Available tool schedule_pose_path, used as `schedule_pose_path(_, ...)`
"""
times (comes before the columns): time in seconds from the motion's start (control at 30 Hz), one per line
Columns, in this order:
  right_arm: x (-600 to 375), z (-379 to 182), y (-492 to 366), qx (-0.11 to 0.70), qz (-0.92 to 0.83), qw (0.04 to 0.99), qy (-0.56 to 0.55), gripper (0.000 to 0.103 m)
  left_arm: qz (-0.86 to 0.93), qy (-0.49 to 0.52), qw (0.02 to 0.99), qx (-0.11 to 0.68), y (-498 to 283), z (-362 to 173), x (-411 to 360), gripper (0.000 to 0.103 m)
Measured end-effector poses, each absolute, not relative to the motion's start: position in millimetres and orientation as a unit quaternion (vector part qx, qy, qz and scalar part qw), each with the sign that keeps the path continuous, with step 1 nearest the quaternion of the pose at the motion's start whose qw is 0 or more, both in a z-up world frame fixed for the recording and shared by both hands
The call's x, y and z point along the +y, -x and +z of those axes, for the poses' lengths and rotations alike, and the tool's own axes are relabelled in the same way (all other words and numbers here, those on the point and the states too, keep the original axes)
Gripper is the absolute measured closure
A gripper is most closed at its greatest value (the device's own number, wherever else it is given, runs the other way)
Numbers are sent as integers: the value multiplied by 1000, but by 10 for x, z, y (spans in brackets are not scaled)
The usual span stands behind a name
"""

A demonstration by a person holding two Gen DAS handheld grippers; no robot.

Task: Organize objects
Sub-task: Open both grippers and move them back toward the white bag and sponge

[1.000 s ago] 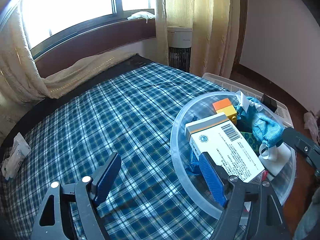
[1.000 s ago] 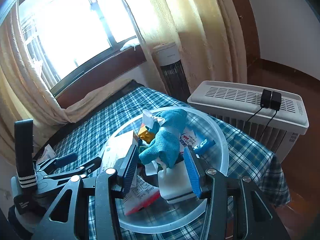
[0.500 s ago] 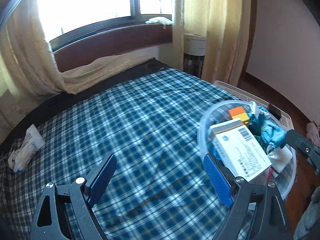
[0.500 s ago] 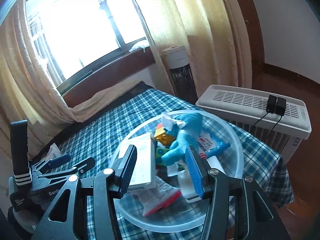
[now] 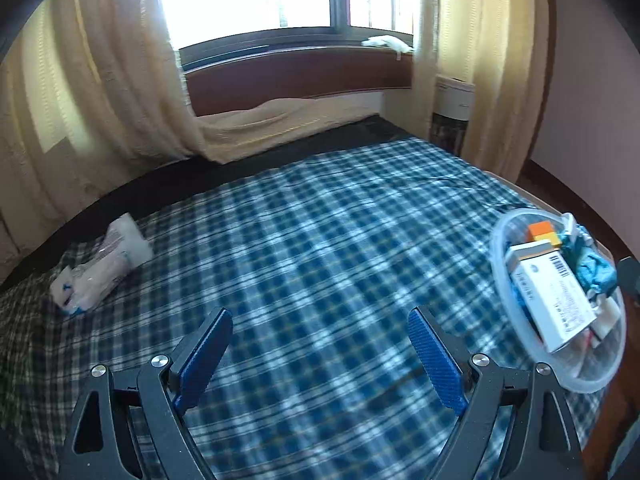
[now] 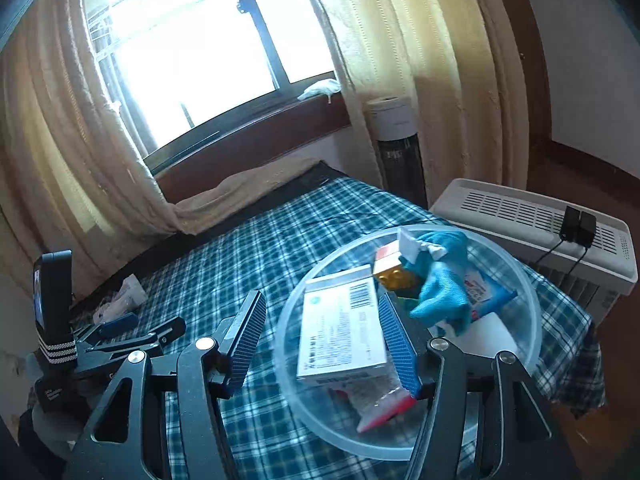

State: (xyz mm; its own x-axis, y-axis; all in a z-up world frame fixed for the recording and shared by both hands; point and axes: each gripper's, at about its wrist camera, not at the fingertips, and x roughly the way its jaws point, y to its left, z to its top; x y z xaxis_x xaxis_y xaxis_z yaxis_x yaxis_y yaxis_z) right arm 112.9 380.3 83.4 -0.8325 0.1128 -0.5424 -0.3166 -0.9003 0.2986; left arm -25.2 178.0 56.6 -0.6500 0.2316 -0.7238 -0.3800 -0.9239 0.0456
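A clear plastic bowl (image 6: 516,276) stands at the right corner of a blue plaid bed (image 5: 312,248). It holds a white medicine box (image 6: 340,328), a yellow and orange brick (image 6: 394,274), a teal cloth (image 6: 444,284) and small packets. The bowl also shows in the left wrist view (image 5: 500,272). My left gripper (image 5: 320,348) is open and empty above the middle of the bed. My right gripper (image 6: 324,332) is open and empty over the bowl's left rim. A clear wrapped white packet (image 5: 100,264) lies at the bed's far left.
A white air purifier (image 6: 532,228) stands beside the bed behind the bowl. A tower fan (image 6: 398,148) stands by the curtains (image 6: 400,60). The window sill (image 5: 296,68) runs behind the bed. The left gripper's body (image 6: 100,344) shows at the right wrist view's left.
My left gripper has swung left, away from the bowl, so the bowl now sits at its far right and the wrapped packet comes nearer. My right gripper has risen and drawn back from the bowl.
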Motion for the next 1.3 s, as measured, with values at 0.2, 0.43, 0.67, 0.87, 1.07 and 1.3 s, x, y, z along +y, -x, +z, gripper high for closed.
schedule_pose_path(0.2,3582,852,-1040,181,939,100,274,42,910,377,148,92,271,580,1526,11)
schedule_pose_path(0.43,3298,888,-938,166,942,77,282,42,915,375,130,77,298,610,1192,11)
schedule_pose_path(0.67,2952,853,-750,155,939,47,302,41,919,375,111,60,323,628,832,11)
schedule_pose_path(0.87,2647,802,-563,145,936,23,319,41,920,377,93,45,363,619,530,11)
schedule_pose_path(1.07,2359,713,-362,140,930,-3,341,41,921,380,77,35,393,607,241,11)
schedule_pose_path(1.3,2045,604,-88,132,920,-37,368,41,922,382,52,23,421,585,-75,11)
